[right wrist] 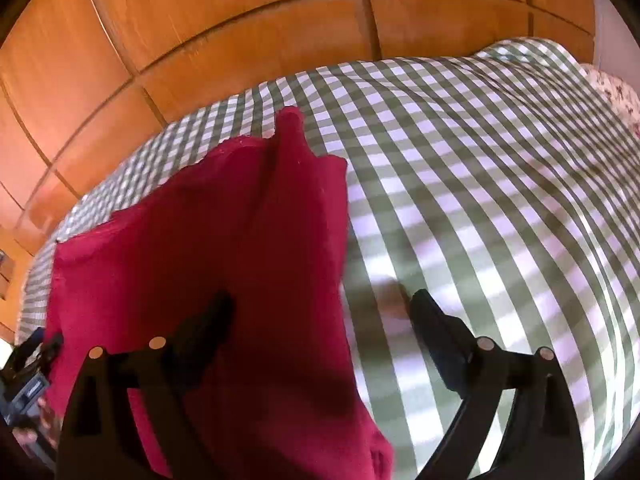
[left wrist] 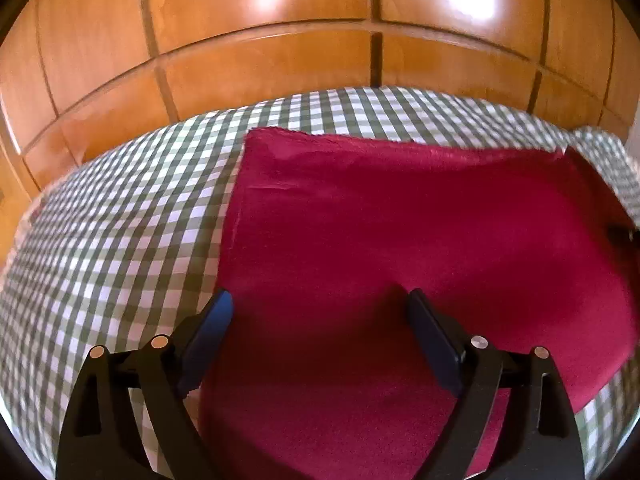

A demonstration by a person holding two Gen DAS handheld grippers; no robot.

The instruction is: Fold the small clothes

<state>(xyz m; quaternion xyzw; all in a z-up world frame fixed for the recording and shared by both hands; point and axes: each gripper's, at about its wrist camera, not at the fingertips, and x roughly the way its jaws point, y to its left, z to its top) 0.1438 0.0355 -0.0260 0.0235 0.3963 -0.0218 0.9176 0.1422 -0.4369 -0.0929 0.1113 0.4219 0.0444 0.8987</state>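
Crimson cloth [left wrist: 400,240]: plain fleece-like fabric lying flat on the bed, no label, tag or writing readable on it
Cloth axis: left wrist view shows a rough rectangle — long side running left to right, far edge slightly ragged; right wrist view shows its far right corner [right wrist: 292,120] lifted into a small peak
Bedcover [left wrist: 120,220]: green-and-white check, under the cloth and spreading out to both sides
Wardrobe [left wrist: 260,60]: glossy orange-brown wood panels behind the bed, glare patches, no text
Left gripper [left wrist: 320,300]: fingers spread wide, hovering over the near left part of the cloth, nothing between them
Right gripper [right wrist: 320,304]: fingers spread wide — straddling the cloth's right edge, left finger over red, right finger over check, holding nothing
Far right: floral fabric [right wrist: 616,88] at the bed's edge
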